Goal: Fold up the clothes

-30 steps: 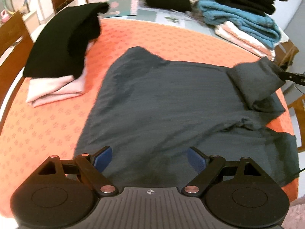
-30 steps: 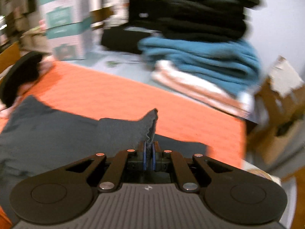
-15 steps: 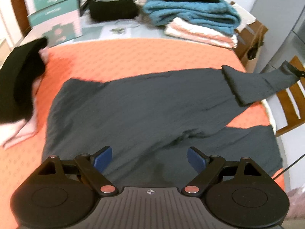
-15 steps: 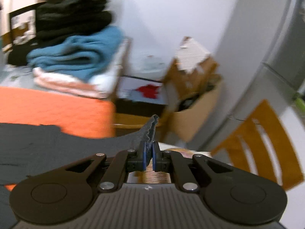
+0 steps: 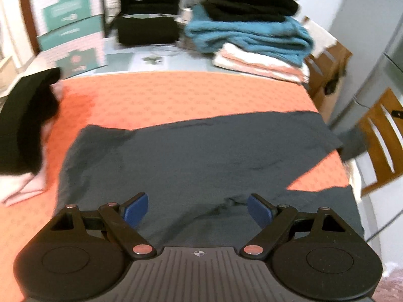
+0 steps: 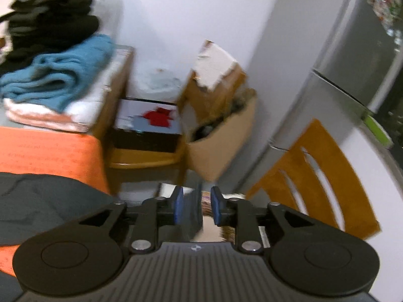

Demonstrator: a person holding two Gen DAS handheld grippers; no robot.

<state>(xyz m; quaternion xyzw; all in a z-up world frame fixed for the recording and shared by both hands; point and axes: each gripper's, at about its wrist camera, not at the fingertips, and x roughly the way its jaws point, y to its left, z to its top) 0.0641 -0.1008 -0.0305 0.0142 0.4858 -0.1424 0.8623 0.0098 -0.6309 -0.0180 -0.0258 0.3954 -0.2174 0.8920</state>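
Observation:
A dark grey long-sleeved garment [image 5: 201,156] lies spread flat on the orange tablecloth [image 5: 176,95]. One of its sleeves [image 5: 352,143] hangs over the table's right edge. My left gripper [image 5: 197,207] hovers open above the garment's near middle, with nothing between its blue pads. My right gripper [image 6: 195,205] is past the table's right end, facing a chair and the wall. Its pads stand a little apart, and a blurred grey strip shows in the gap. The garment's edge [image 6: 37,196] lies to its lower left.
Folded blue, pink and black clothes [image 5: 252,25] are stacked at the table's far right. A black garment on pink cloth [image 5: 22,125] lies at the left, with teal boxes [image 5: 68,25] behind. A wooden chair [image 6: 314,176], a cardboard box [image 6: 219,125] and a fridge [image 6: 352,50] stand beyond the right edge.
The right gripper pulled the sleeve out to the right past the table edge, then its jaws parted and the sleeve dropped. The left gripper stayed open and swung its view rightward.

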